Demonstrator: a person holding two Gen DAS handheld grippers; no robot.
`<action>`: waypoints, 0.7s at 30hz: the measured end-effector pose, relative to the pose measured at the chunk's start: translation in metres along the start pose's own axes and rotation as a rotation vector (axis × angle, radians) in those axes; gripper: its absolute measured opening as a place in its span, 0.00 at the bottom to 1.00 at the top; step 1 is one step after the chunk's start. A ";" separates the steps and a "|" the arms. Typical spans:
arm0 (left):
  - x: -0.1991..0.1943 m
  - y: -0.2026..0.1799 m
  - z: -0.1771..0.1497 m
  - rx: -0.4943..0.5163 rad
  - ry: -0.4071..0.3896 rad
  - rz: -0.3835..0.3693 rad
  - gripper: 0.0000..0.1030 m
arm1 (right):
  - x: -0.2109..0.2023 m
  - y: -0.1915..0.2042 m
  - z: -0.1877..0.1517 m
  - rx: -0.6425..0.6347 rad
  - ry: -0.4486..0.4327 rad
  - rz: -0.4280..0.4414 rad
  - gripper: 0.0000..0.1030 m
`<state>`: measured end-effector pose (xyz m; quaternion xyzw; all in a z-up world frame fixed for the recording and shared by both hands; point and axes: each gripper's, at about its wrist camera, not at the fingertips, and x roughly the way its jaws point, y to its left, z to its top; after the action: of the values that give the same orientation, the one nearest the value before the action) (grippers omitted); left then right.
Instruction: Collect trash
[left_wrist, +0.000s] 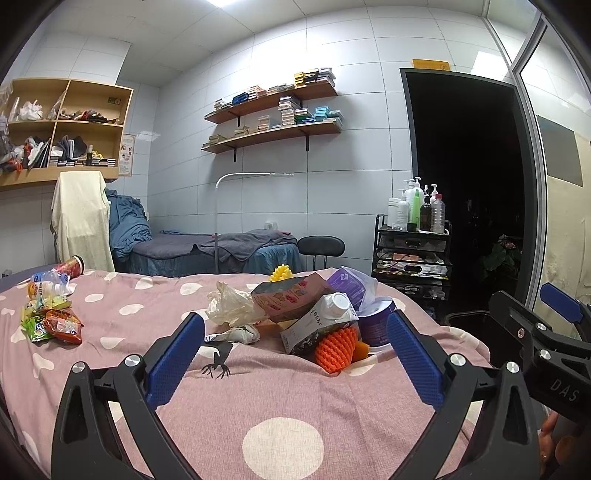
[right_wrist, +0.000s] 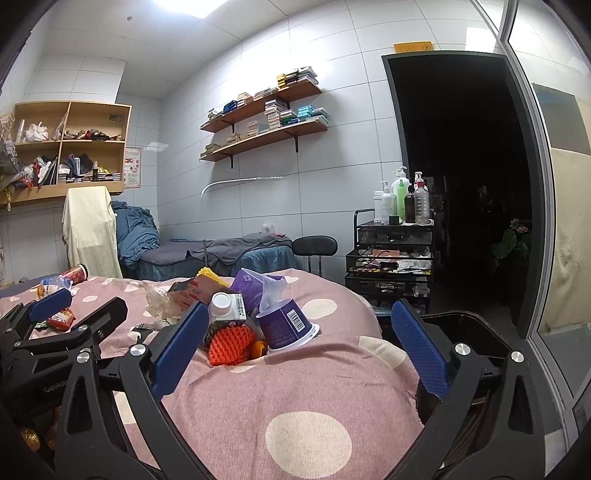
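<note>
Two handheld grippers hover side by side over a pink bedspread (left_wrist: 280, 398) dotted with cream spots and hearts, both aimed at a heap of trash near the bed's far right edge. The left gripper (left_wrist: 295, 354) stands with its blue-padded jaws spread wide and empty, low over open cover; the right gripper (right_wrist: 301, 347), equally agape and holding nothing, sits just beside it, its right finger overhanging the mattress edge above a dark bin (right_wrist: 465, 328) on the floor. The heap lies just ahead of both: an orange foam fruit net (left_wrist: 334, 349) nearest, touching a milk carton (left_wrist: 319, 319) with a white cap, a purple tissue tub (right_wrist: 288, 325) tipped on its side, a pink snack box (left_wrist: 291, 299) and a crumpled plastic bag (left_wrist: 231, 304). A second scatter (snack wrappers (left_wrist: 55, 325), a plastic bottle (left_wrist: 48, 280), a red cup (left_wrist: 74, 266)) lies well apart at the bed's left edge. The stretch of cover between the piles is bare. Beyond the bed stand a massage table, a stool and a black trolley (left_wrist: 413, 258) carrying bottles.
</note>
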<state>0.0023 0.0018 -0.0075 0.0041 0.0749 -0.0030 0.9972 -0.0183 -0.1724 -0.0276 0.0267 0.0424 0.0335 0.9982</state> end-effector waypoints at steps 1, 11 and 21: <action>0.000 0.000 -0.001 -0.001 0.002 0.000 0.95 | 0.000 0.000 0.000 0.000 0.000 0.001 0.95; 0.000 0.002 -0.002 -0.006 0.006 0.000 0.95 | 0.000 0.000 0.000 0.001 0.000 0.000 0.95; 0.000 0.002 -0.002 -0.006 0.007 0.000 0.95 | 0.000 0.001 -0.001 0.000 0.001 0.001 0.95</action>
<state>0.0018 0.0040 -0.0095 0.0009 0.0783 -0.0027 0.9969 -0.0184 -0.1717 -0.0283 0.0268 0.0430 0.0340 0.9981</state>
